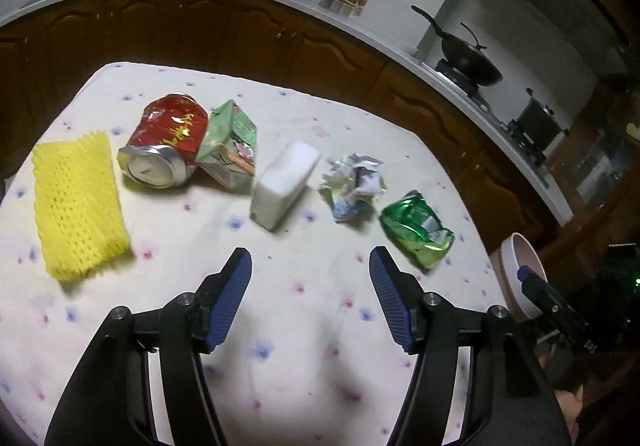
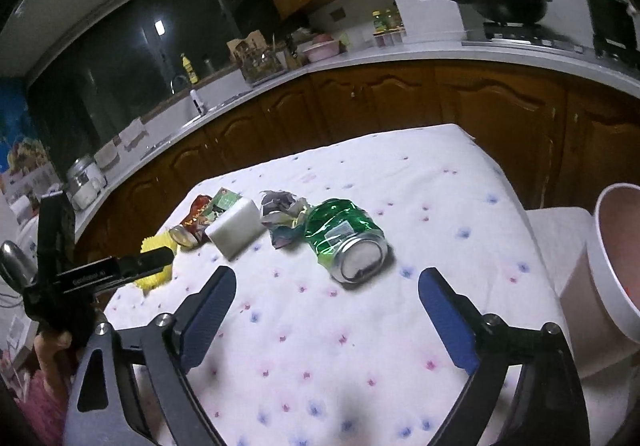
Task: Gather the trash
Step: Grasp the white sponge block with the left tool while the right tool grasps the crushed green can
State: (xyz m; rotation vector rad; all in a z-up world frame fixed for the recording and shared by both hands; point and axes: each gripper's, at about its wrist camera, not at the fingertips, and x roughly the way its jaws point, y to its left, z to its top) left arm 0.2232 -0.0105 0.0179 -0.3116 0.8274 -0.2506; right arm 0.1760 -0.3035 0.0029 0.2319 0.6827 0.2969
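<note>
Pink bin (image 2: 612, 254) cut off by the right edge

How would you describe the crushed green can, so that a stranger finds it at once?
On the flowered tablecloth, six pieces of trash lie in a row. The crushed green can is at the end nearest the pink bin, beside the crumpled paper. Only it is shiny green metal.

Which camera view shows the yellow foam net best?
The left wrist view: the whole yellow foam net lies unobstructed on the tablecloth. In the right wrist view only a small yellow part shows behind the left gripper.
</note>
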